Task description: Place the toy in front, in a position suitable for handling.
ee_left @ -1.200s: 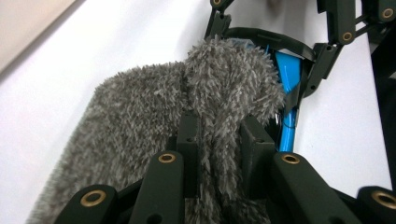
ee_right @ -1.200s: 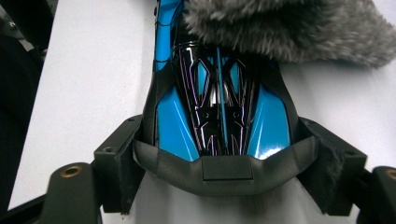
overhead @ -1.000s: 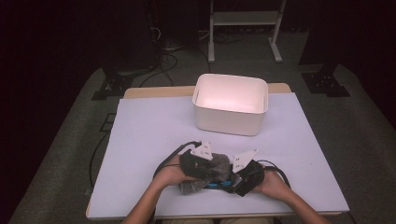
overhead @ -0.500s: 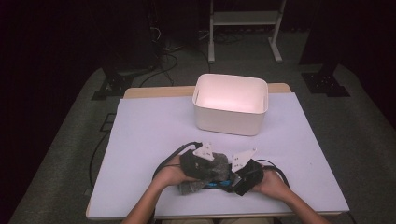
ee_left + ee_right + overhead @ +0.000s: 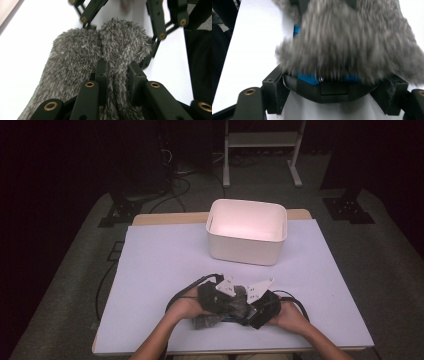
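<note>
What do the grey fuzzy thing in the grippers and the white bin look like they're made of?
Grey fuzzy thing: soft fabric with a long shaggy pile, likely fleece or chenille; matte grey-white fibres bunch where the left gripper pinches a fold. Something blue shows under it in the right gripper view. White bin: probably moulded plastic; smooth, thin even walls, rounded corners, faint sheen.

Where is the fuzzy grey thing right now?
In the high view the fuzzy grey thing sits near the table's front edge, between both grippers, well in front of the white bin.
</note>
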A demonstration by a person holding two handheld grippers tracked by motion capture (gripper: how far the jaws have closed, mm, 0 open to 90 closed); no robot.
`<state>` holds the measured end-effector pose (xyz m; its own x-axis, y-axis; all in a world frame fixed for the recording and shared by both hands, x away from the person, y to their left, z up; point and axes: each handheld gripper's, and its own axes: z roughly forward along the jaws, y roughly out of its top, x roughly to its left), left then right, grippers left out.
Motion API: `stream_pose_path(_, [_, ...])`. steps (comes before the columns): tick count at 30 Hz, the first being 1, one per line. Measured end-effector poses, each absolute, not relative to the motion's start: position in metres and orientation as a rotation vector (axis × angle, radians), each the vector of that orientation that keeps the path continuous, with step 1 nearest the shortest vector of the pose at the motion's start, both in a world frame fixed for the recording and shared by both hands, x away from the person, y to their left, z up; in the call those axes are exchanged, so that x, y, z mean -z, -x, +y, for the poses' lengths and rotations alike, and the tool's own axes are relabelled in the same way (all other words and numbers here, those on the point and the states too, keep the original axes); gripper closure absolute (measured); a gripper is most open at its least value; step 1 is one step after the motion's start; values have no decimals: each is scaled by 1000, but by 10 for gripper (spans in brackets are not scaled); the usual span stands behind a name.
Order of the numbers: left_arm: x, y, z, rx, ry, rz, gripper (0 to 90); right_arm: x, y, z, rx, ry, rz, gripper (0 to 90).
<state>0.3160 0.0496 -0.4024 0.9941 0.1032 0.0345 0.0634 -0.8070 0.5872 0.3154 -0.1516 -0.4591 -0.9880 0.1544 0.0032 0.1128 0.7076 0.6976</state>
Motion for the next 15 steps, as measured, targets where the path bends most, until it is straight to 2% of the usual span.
stream_pose_path(10, [404, -318, 28, 28, -2493, 79, 768, 460, -316, -152, -1174, -226, 2849, 229])
stream_pose_path(11, [403, -318, 27, 28, -2496, 79, 747, 460, -316, -152, -1177, -226, 2850, 228])
stream_pose_path(12, [401, -317, 28, 26, -2495, 78, 677, 460, -316, -153, -1180, -228, 2851, 227])
stream_pose_path(13, [400, -316, 29, 24, -2479, 84, 677, 460, -316, -153, -1181, -228, 2852, 227])
stream_pose_path(15, [397, -315, 29, 28, -2445, 85, 601, 460, -316, -153, -1185, -224, 2851, 226])
